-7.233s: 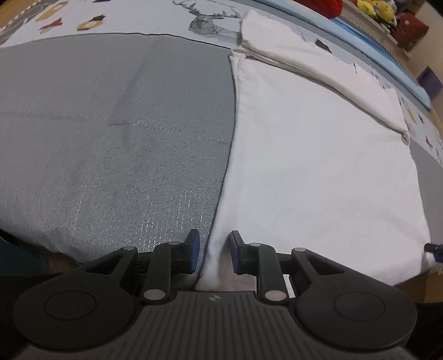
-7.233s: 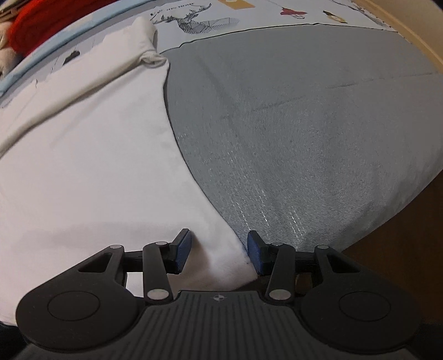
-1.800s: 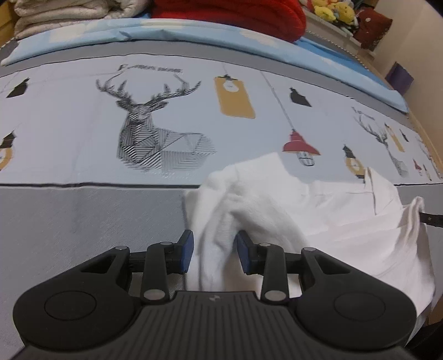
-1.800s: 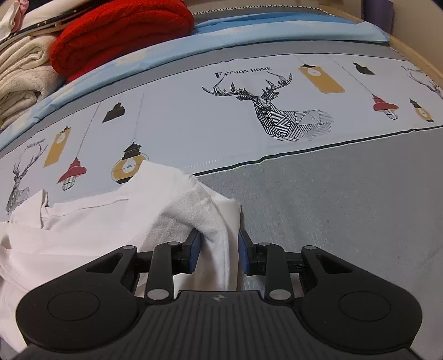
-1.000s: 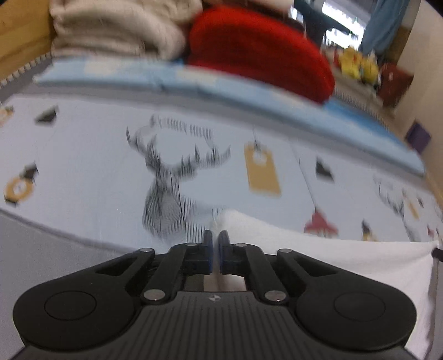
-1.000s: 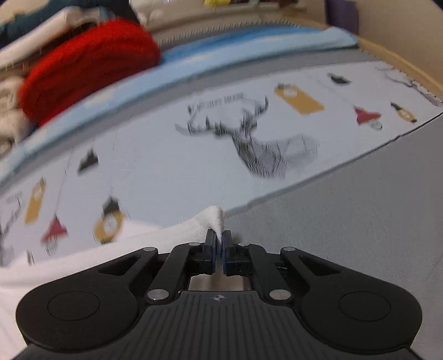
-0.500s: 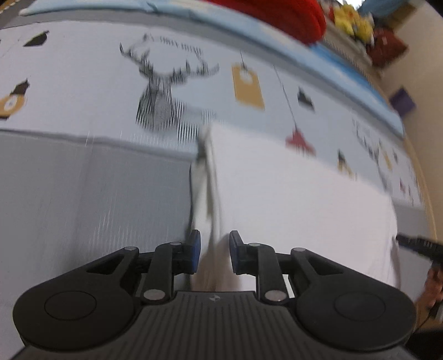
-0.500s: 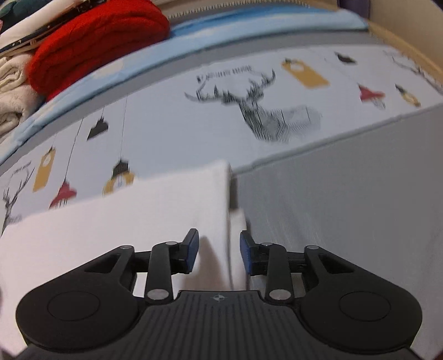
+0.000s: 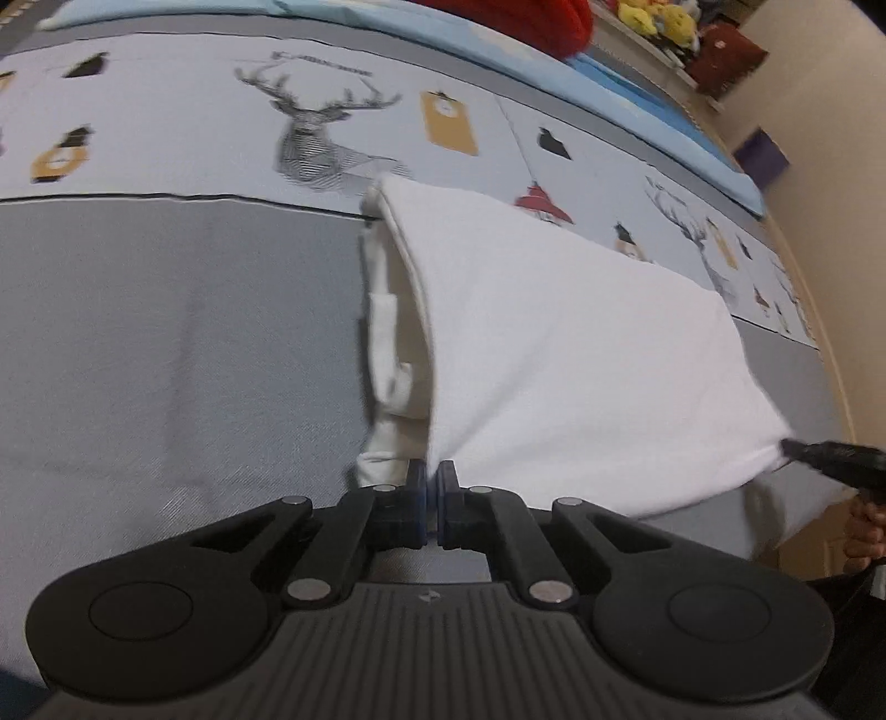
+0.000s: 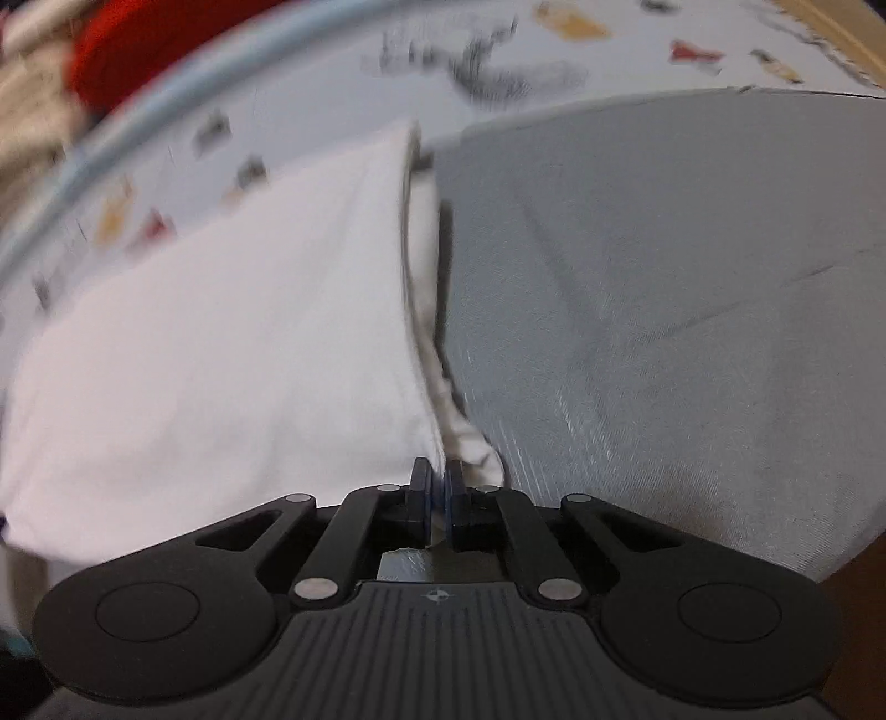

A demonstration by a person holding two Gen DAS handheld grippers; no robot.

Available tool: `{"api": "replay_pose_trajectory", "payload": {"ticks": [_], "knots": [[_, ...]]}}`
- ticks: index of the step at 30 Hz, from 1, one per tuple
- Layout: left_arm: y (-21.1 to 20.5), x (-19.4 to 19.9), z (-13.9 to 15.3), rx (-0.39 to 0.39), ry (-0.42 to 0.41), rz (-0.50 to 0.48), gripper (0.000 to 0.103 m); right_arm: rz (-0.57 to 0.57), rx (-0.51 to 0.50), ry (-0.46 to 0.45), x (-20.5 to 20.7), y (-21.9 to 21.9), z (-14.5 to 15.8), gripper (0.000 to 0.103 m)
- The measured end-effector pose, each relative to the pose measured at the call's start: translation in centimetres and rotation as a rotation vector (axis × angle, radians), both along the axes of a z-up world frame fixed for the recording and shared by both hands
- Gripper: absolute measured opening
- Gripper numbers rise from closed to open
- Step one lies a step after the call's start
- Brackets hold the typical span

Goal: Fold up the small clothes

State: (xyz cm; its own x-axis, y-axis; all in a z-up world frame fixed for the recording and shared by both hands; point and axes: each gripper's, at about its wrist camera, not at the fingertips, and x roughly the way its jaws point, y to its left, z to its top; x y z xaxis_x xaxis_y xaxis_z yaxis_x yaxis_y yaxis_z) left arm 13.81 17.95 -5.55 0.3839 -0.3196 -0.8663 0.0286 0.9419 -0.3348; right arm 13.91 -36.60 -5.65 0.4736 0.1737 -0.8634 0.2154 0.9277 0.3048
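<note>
A white garment lies folded over on the bed, its top layer stretched toward me. My left gripper is shut on the garment's near left corner. My right gripper is shut on the near right corner of the white garment. The right gripper's fingers also show at the far right of the left wrist view, holding the cloth. Lower folded layers show along the open side edges.
The bed has a grey cover near me and a printed sheet with deer and lanterns beyond. A red blanket and folded linens lie at the back. The bed's wooden edge is at the right.
Both grippers were open half a second ago and are now shut on the garment's near corners. The cloth's top layer has been pulled toward me, and the right view is blurred by motion.
</note>
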Motion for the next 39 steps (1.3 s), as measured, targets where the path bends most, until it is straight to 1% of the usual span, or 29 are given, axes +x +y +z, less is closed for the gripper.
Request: {"api": "replay_pose_trajectory", "payload": {"ticks": [1, 2, 3, 4, 6, 7, 8, 9, 10, 11, 12, 13, 14, 15, 17, 19, 23, 27, 29, 30, 31, 32, 34, 36, 37, 39], "knots": [[0.0, -0.4, -0.7, 0.018, 0.029, 0.006, 0.003, -0.027, 0.013, -0.040, -0.7, -0.6, 0.7, 0.003], [-0.3, -0.1, -1.5, 0.038, 0.069, 0.007, 0.004, -0.048, 0.021, -0.043, -1.0, -1.0, 0.7, 0.003], [-0.5, 0.1, -2.2, 0.059, 0.097, 0.004, 0.004, -0.058, 0.024, -0.017, -1.1, -1.2, 0.2, 0.003], [-0.8, 0.2, -2.7, 0.073, 0.111, -0.002, 0.004, -0.052, 0.021, 0.032, -1.1, -1.2, -0.6, 0.003], [-0.9, 0.5, -2.7, 0.071, 0.098, 0.002, 0.004, -0.003, 0.007, 0.120, -1.0, -0.5, -2.1, 0.004], [-0.8, 0.5, -2.4, 0.061, 0.082, 0.010, 0.007, 0.022, -0.030, 0.138, -0.9, 0.1, -2.3, 0.006], [-0.6, 0.6, -2.1, 0.039, 0.065, 0.024, 0.012, 0.031, -0.074, 0.132, -0.9, 0.4, -2.2, 0.010], [-0.3, 0.8, -1.8, 0.014, 0.050, 0.041, 0.015, 0.031, -0.097, 0.117, -0.9, 0.5, -1.9, 0.022], [-0.1, 1.1, -1.6, -0.012, 0.039, 0.059, 0.021, 0.024, -0.108, 0.090, -0.9, 0.6, -1.4, 0.027], [-0.2, 1.5, -1.5, -0.024, 0.035, 0.072, 0.028, 0.019, -0.106, 0.063, -0.8, 0.5, -1.0, 0.028], [-0.1, 1.9, -1.5, -0.031, 0.035, 0.085, 0.032, 0.016, -0.099, 0.038, -0.6, 0.4, -0.8, 0.032], [-0.2, 2.6, -1.6, -0.034, 0.040, 0.103, 0.039, 0.014, -0.090, 0.020, -0.1, 0.2, -0.5, 0.038], [-0.2, 3.4, -1.8, -0.035, 0.046, 0.119, 0.044, 0.014, -0.084, 0.012, 0.2, 0.3, -0.5, 0.041], [-0.1, 4.0, -1.9, -0.040, 0.054, 0.136, 0.046, 0.015, -0.080, 0.008, 0.6, 0.5, -0.6, 0.045], [0.1, 5.1, -2.3, -0.062, 0.070, 0.174, 0.055, 0.018, -0.076, 0.011, 1.1, 0.7, -1.0, 0.046], [0.1, 6.7, -2.7, -0.075, 0.083, 0.206, 0.058, 0.010, -0.060, 0.020, 2.2, 1.0, -1.4, 0.046], [-0.1, 9.0, -4.4, -0.089, 0.122, 0.238, 0.058, -0.016, -0.031, 0.045, 4.6, 1.5, -2.9, 0.046], [-1.0, 10.6, -6.2, -0.069, 0.163, 0.220, 0.058, -0.029, -0.041, 0.073, 5.8, 1.9, -3.7, 0.046], [-1.6, 11.0, -6.5, -0.057, 0.151, 0.199, 0.058, -0.036, -0.034, 0.080, 6.3, 2.0, -4.0, 0.046], [-1.8, 11.2, -6.5, -0.049, 0.138, 0.188, 0.056, -0.038, -0.031, 0.083, 6.5, 2.0, -4.1, 0.043], [-2.0, 11.3, -6.6, -0.040, 0.128, 0.176, 0.047, -0.037, -0.028, 0.085, 6.6, 2.2, -4.2, 0.037], [-2.1, 11.3, -6.6, -0.028, 0.119, 0.162, 0.028, -0.040, -0.035, 0.088, 6.8, 2.4, -4.3, 0.036], [-2.0, 11.4, -6.6, -0.036, 0.104, 0.132, 0.015, -0.034, -0.048, 0.089, 7.1, 2.7, -4.4, 0.028], [-1.5, 11.1, -5.9, -0.035, 0.068, 0.118, 0.012, -0.036, -0.055, 0.087, 7.4, 3.1, -4.3, 0.023], [-0.9, 10.8, -5.3, -0.032, 0.033, 0.120, 0.012, -0.048, -0.052, 0.080, 7.5, 3.3, -4.2, 0.021], [0.4, 10.4, -4.1, -0.009, -0.027, 0.152, 0.012, -0.067, -0.017, 0.050, 7.8, 3.6, -3.9, 0.018]]}}
